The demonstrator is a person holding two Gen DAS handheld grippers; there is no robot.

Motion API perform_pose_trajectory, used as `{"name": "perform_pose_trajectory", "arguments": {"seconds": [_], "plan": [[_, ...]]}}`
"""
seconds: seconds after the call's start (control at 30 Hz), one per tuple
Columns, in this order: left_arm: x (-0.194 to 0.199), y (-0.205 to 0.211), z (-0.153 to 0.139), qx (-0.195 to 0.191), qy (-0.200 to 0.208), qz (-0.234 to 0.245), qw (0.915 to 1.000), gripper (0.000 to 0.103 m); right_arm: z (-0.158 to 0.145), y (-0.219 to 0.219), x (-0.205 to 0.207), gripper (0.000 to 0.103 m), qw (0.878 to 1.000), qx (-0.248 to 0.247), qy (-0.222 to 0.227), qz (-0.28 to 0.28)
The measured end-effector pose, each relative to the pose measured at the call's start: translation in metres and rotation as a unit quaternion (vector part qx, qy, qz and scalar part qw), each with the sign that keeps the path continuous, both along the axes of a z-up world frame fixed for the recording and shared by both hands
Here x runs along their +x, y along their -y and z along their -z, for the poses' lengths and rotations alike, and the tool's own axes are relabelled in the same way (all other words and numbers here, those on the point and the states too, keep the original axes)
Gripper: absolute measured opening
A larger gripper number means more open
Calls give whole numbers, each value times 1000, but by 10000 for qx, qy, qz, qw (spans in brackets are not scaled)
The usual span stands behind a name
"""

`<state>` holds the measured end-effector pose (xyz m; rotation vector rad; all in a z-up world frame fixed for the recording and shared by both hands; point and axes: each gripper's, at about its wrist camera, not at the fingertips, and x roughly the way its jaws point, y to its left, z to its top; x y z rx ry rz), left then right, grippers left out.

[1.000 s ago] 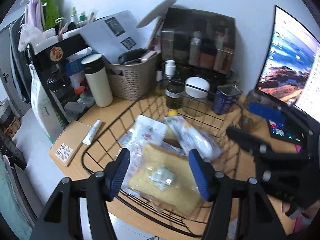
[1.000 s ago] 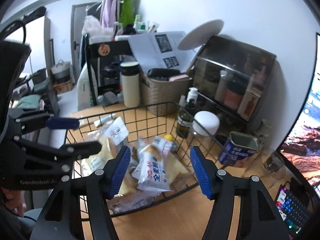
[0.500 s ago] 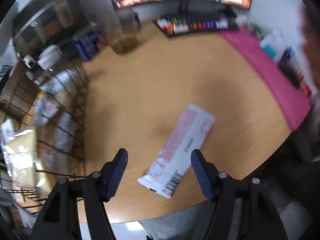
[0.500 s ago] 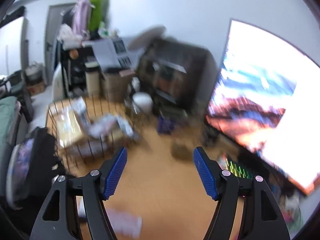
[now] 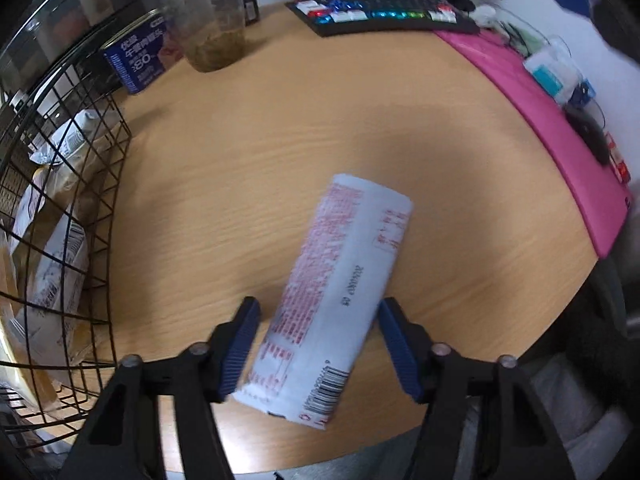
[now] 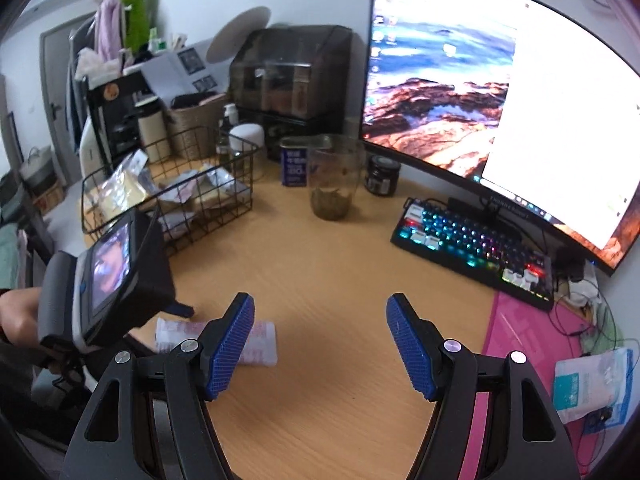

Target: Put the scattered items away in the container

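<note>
A white packet with red print [image 5: 340, 292] lies flat on the wooden desk near its front edge. My left gripper [image 5: 320, 340] points down over it with the packet's near half between its blue pads. The jaws are closing; the right pad is at the packet's edge and a small gap remains at the left pad. The black wire basket [image 5: 116, 184] with several bagged items stands to the left. In the right wrist view the same packet [image 6: 260, 340] shows behind my right gripper [image 6: 320, 344], which hangs open over bare desk with nothing between its fingers. The basket [image 6: 248, 184] is at the back left.
A blue tin [image 5: 136, 60], a glass cup [image 5: 216, 28] and a dark jar [image 6: 382, 174] stand beside the basket. A lit keyboard [image 6: 472, 240] and curved monitor [image 6: 480, 100] fill the back right. A pink mat [image 5: 540, 120] with a white-teal pouch [image 6: 592, 384] lies right.
My left gripper swung from above the basket to the desk, sank over the packet and its jaws narrowed. My right gripper turned from the basket toward the monitor.
</note>
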<state>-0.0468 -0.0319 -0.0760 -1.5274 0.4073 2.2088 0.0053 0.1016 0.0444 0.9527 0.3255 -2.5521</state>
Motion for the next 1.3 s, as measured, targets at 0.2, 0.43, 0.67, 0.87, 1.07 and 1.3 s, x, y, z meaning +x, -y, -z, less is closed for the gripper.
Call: {"name": "perform_pose_trajectory", "arguments": {"seconds": [0.2, 0.43, 0.67, 0.87, 1.07, 1.3], "plan": [[-4, 3, -1, 56, -66, -254, 9996, 50, 34, 3, -19, 69, 9972, 198, 700, 180], [-6, 5, -1, 92, -88, -354, 9993, 50, 94, 0, -34, 69, 9847, 287, 1655, 472], [-7, 6, -1, 94, -129, -439, 9989, 50, 123, -4, -40, 69, 9763, 454, 2014, 646], [-8, 10, -3, 117, -135, -511, 9985, 49, 123, -4, -40, 69, 9753, 426, 2062, 674], [-6, 14, -26, 215, -385, -547, 9975, 49, 108, 2, -38, 69, 9800, 455, 1821, 663], [4, 26, -103, 532, -1269, -647, 9884, 49, 43, 22, -32, 69, 9954, 340, 731, 519]]}}
